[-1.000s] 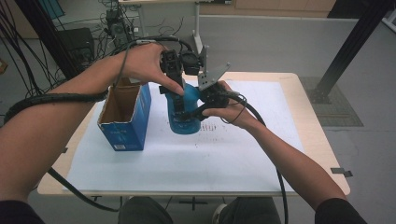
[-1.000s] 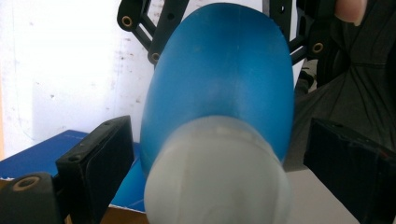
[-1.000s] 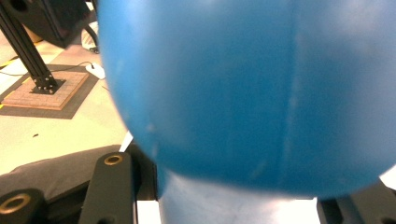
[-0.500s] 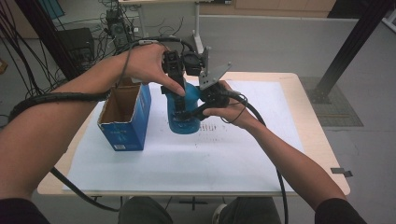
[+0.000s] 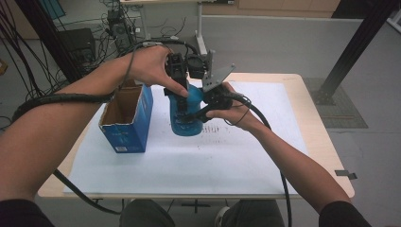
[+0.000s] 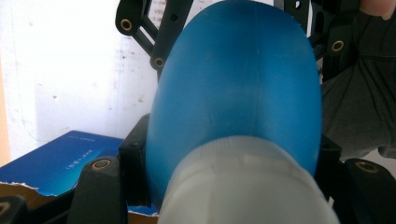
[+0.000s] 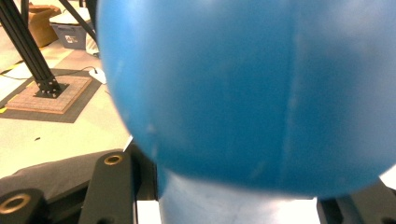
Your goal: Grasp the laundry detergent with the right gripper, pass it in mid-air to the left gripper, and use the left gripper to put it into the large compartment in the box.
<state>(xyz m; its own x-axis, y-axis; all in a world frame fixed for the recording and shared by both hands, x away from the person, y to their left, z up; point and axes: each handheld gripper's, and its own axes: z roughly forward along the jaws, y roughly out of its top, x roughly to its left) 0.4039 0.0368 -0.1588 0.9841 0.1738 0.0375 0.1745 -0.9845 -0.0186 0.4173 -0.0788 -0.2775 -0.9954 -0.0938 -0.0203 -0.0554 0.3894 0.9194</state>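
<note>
Both forearms reach in from the near edge of the table and meet over its middle, above the white paper sheet. The left hand arches over from the left, wrist bent down, and its left gripper points downward; its jaws have just been closing and now clamp the top of the blue plastic bottle, near the white cap. The right hand comes in level from the right, and its right gripper is clamped on the bottle's body. The bottle is upright, just beside the open blue cardboard box.
</note>
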